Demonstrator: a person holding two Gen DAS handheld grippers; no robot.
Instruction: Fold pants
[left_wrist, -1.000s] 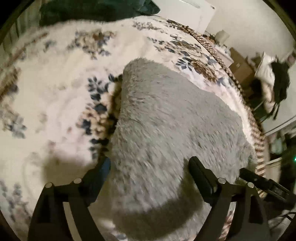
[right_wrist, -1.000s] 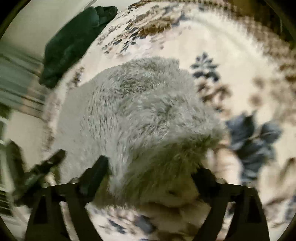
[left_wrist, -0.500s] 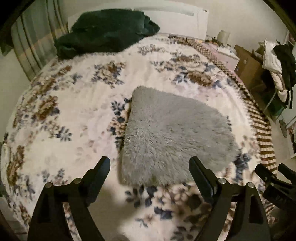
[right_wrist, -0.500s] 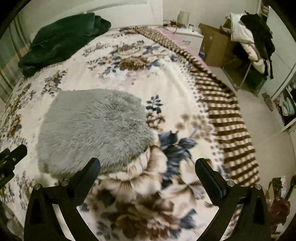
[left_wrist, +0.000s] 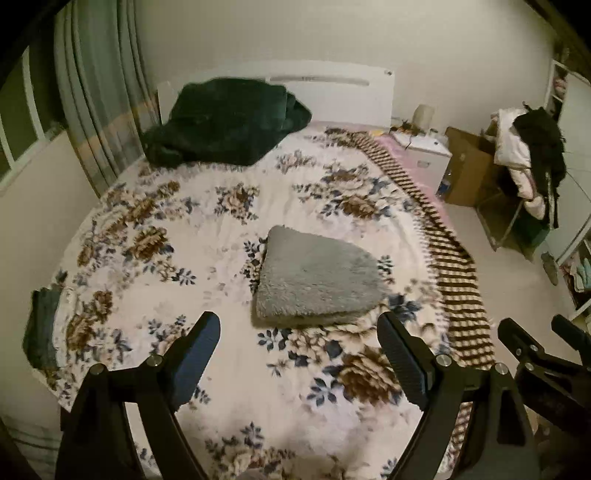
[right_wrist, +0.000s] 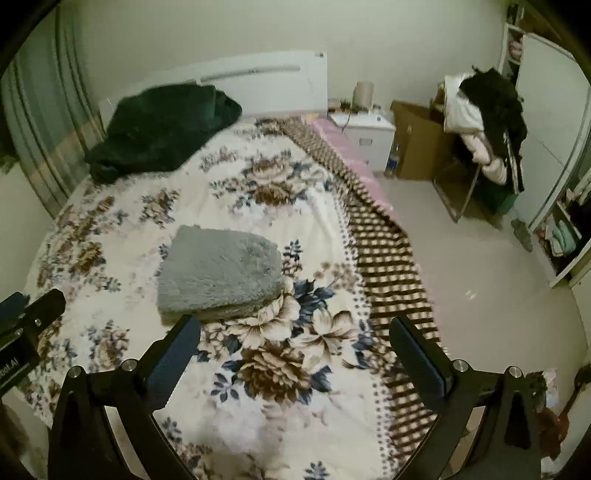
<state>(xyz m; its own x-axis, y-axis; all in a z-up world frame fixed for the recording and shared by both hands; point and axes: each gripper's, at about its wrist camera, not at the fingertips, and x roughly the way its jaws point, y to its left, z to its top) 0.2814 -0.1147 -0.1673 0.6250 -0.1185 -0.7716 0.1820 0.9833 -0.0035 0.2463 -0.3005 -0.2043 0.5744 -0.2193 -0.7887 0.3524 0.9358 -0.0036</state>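
The grey fluffy pants (left_wrist: 316, 278) lie folded in a compact stack on the floral bedspread (left_wrist: 184, 229); they also show in the right wrist view (right_wrist: 219, 271). My left gripper (left_wrist: 297, 347) is open and empty, held high above the bed and back from the stack. My right gripper (right_wrist: 295, 347) is open and empty, also pulled back, with the stack ahead to its left. The right gripper shows at the right edge of the left wrist view (left_wrist: 543, 350).
A dark green blanket (left_wrist: 225, 122) lies heaped at the headboard. A brown striped bedspread border (right_wrist: 388, 258) runs down the bed's right side. A nightstand (right_wrist: 369, 136), a cardboard box (right_wrist: 417, 144) and a clothes-laden rack (right_wrist: 487, 122) stand on the right.
Both grippers have drawn up and back from the grey pants, which filled the views a second ago and now lie small and folded on the bed. Both stayed open.
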